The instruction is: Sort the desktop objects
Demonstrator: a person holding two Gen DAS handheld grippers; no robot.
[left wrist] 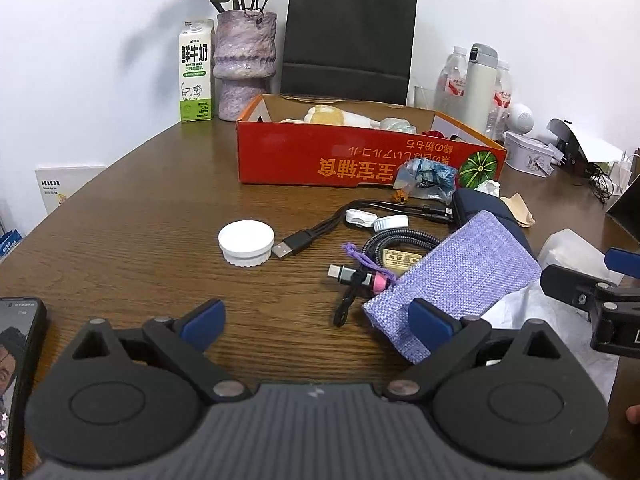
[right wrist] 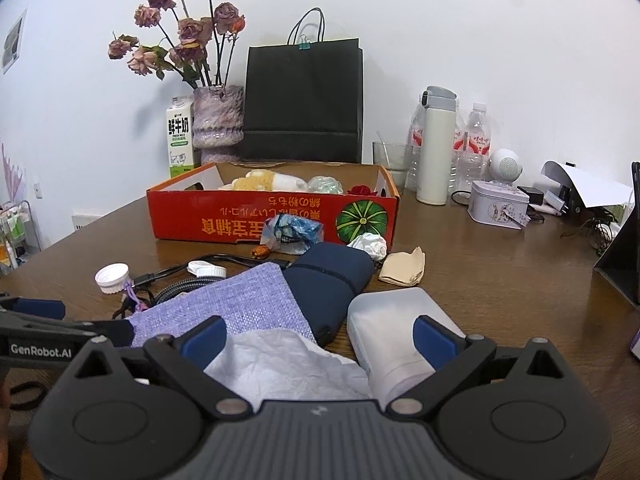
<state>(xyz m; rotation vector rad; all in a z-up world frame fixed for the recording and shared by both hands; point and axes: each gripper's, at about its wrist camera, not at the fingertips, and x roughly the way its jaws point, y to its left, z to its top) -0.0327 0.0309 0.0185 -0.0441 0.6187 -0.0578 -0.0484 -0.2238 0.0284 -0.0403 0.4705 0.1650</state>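
The right gripper (right wrist: pixel 316 340) hangs wide open and empty over a crumpled white tissue sheet (right wrist: pixel 288 364), with the left gripper (left wrist: pixel 316 322) equally spread and holding nothing just beside the lilac woven fabric pouch (left wrist: pixel 452 276). That pouch — flat, soft and probably light, lying on the wooden counter (left wrist: pixel 140 216) in front of the red cardboard box (left wrist: pixel 360 156) — should fold rather than slip, so pinching one free edge looks safest. Beside the pouch, the braided grey cable coil (left wrist: pixel 400 242) is springy and apt to uncoil.
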